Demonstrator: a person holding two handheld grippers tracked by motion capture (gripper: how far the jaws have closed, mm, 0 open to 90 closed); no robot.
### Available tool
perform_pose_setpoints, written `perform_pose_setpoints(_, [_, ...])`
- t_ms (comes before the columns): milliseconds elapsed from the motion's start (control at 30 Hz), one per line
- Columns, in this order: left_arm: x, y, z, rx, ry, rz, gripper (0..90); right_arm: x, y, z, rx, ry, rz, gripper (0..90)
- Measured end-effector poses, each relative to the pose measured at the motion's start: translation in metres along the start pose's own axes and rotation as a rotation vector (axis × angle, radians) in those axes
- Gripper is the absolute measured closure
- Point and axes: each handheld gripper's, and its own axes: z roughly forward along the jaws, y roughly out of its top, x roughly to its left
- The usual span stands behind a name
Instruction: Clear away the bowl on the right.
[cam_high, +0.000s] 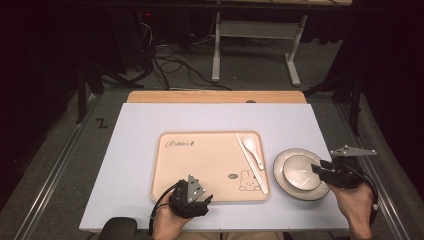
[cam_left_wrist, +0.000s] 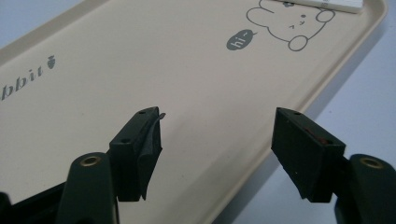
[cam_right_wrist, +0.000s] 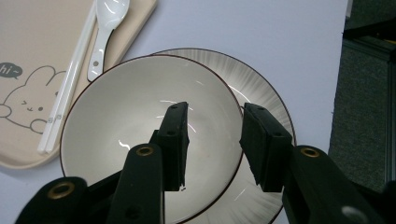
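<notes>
My left hand-held gripper (cam_high: 191, 196) sits at the near edge of the tray (cam_high: 200, 165), approx. over its lower rim. Jaws stand wide apart, nothing between them; in the left gripper view they straddle the rim, one jaw over the tray face, the other over the desk (cam_high: 135, 150). Tray print: rabbit drawing (cam_high: 248, 180) w/ "hi" bubble, near right corner. Chopsticks (cam_high: 251, 162) and white spoon (cam_high: 253, 149) lie along the tray's right side, spoon just right of the chopsticks. Right of the tray, on the desk: bowl (cam_high: 300, 173) resting on a plate (cam_high: 285, 187). My right hand-held gripper (cam_high: 325, 171) is at the bowl's right rim, jaws about half open, one jaw over the bowl's inside, the other outside the rim over the plate. Contact w/ rim: cannot tell.
</notes>
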Motion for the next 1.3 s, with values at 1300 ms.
perform_pose_setpoints(1300, [0.011, -0.003, -0.019, -0.029, 0.084, -0.022, 33.4, -0.024, 0.002, 0.055, 0.203, 0.084, 0.041, 80.4])
